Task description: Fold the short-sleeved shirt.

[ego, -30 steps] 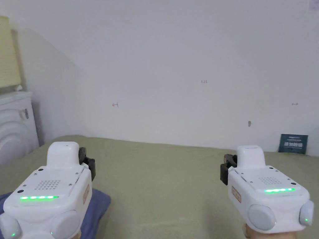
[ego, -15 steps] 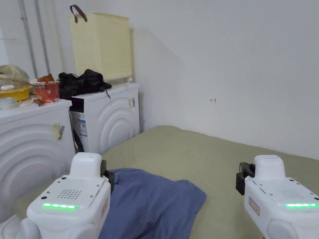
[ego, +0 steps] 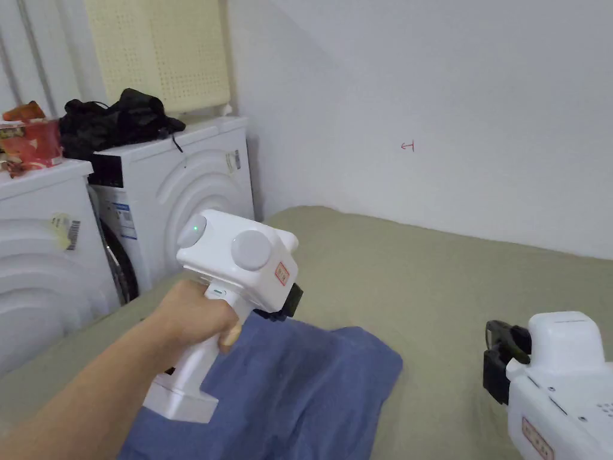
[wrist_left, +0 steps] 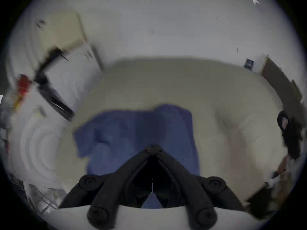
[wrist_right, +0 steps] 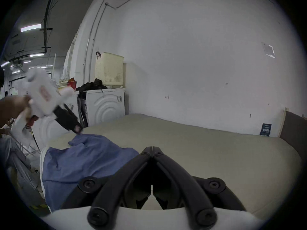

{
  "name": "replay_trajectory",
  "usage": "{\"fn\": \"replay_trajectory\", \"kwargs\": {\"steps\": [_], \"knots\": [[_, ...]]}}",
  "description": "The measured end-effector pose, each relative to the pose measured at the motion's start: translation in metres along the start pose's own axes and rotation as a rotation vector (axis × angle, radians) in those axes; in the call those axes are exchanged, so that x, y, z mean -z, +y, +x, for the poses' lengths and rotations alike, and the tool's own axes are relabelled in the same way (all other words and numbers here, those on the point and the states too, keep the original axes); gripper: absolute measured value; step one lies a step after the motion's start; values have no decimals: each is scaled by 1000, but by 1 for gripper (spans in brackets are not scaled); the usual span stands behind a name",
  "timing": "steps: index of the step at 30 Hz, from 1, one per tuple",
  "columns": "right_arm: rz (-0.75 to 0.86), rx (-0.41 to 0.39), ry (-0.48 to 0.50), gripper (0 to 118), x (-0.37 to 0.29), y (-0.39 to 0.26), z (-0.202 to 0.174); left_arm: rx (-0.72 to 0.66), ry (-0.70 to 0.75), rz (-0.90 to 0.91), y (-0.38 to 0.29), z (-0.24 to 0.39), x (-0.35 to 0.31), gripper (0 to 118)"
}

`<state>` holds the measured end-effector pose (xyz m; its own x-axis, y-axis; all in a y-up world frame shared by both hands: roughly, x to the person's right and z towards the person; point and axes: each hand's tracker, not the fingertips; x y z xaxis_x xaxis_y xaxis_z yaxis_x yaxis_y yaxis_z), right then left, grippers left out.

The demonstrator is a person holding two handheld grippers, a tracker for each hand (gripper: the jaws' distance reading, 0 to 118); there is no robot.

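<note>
Shirt [ego: 299, 389], blue and bunched in a loose heap, lies at the near left of the olive-covered bed [ego: 419, 281], beside the white washing machines [ego: 179, 191]. You are at the opening step: nothing is gripped yet. Your left gripper [wrist_right: 75, 128] hangs just over the heap's far edge, jaws pressed together; your right gripper [ego: 500, 359] waits apart, jaws likewise together. Next, spread the left jaws, pinch an edge, then flatten the cloth.

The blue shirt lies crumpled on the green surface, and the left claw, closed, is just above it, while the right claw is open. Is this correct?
Not quite: the right claw is closed too, as the right gripper view shows its jaws meeting at the tips. The rest holds: blue shirt crumpled on the green surface, left claw closed just above it.
</note>
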<state>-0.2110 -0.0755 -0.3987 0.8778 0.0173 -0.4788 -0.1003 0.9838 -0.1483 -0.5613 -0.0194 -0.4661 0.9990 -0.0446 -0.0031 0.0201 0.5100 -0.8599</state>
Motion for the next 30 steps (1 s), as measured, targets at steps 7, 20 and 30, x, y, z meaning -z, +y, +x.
{"fn": "replay_trajectory", "kwargs": {"steps": [7,20,30], "knots": [[-41,-41,-24,0,-6,-30,31,-99,-98,-270,5,8,121,14],[-99,-50,-1,0,-15,-67,37,-145,-87,-179,-26,9,145,0],[-110,-30,-110,0,-53,-60,90,-184,-188,25,4,10,80,0]]}}
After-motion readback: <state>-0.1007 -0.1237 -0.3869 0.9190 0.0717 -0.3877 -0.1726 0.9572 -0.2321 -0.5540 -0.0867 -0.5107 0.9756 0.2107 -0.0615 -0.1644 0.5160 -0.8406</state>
